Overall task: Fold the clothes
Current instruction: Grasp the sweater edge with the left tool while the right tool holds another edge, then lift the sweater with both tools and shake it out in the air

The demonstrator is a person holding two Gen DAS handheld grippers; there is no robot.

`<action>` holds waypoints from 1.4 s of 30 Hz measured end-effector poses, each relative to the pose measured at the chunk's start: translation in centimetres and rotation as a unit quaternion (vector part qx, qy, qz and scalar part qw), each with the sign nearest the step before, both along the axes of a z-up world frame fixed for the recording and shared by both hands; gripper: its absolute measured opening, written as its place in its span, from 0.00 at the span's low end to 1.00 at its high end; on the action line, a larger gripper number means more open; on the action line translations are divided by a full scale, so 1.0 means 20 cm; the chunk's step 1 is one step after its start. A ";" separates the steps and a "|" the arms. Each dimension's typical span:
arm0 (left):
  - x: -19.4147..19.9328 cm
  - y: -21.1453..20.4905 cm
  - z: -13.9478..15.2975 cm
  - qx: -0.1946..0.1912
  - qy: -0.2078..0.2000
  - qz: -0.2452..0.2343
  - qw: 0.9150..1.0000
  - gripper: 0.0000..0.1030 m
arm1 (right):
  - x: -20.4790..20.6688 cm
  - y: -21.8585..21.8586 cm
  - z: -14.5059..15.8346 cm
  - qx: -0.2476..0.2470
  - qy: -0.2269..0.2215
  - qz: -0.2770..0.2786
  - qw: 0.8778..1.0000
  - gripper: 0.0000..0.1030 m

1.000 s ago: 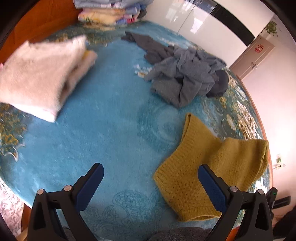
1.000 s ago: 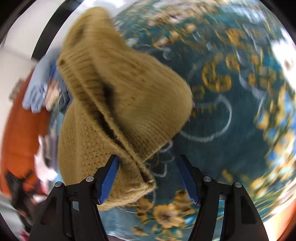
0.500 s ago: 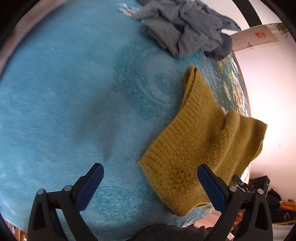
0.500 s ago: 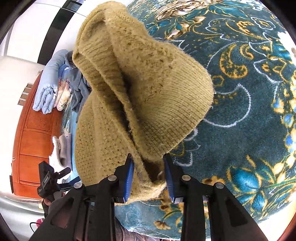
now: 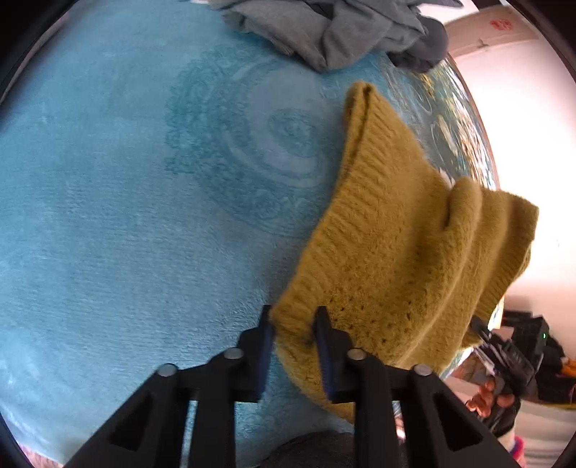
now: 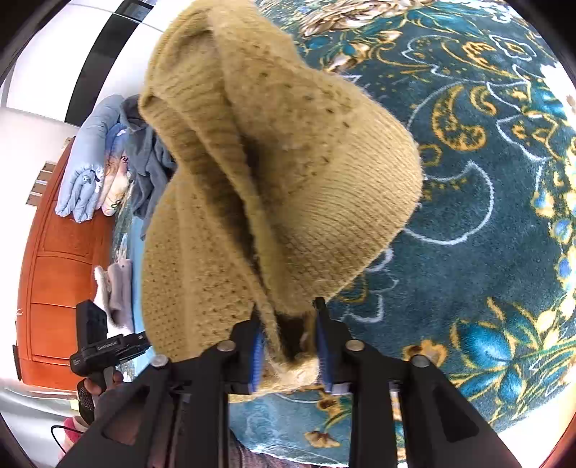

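Closest to us, our left hand-held gripper (image 5: 293,325) has just clamped onto the near corner of the mustard knit sweater (image 5: 396,252). A second ago its blue pads stood wide apart over bare blanket; now they are narrow, with the ribbed hem bunched between them.

Our right hand-held gripper (image 6: 289,336) is also closed on the sweater (image 6: 273,180), pinching a folded edge. It was wide open a second ago, drew in half a second ago, and now holds the knit firmly. From this side the sweater rises and drapes in thick folds, lifted partly off the surface.

So we now hold the garment at two points. We judge this to be the start of a fold: with both corners held, the next move would be to lift and spread it flat, or carry one edge over the other. The knit looks soft and stretchy, so it may sag in the middle.

The sweater lies on the teal patterned blanket (image 5: 144,216), toward its right edge. Beyond it sits a rumpled pile of grey clothes (image 5: 334,32), not yet folded. In the right view, farther off, a light blue folded stack (image 6: 86,169) rests near the orange wooden headboard (image 6: 54,288).
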State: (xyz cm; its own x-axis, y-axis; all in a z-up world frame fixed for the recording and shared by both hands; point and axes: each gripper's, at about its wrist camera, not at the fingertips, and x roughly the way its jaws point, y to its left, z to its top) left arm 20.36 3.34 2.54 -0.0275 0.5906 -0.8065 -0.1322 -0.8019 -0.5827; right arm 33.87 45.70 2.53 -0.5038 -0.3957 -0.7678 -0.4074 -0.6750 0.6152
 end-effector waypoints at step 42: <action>0.61 -0.47 1.33 0.158 0.252 0.174 0.939 0.10 | -0.02 -0.03 1.57 -0.134 0.410 0.082 0.898 0.09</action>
State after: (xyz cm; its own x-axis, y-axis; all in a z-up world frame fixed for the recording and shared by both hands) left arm 32.61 -5.99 29.07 -0.5943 0.6826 -0.4253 -0.2161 -0.6449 -0.7331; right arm 33.56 45.16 33.83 -0.7753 -0.6308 -0.0305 0.3485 -0.4677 0.8123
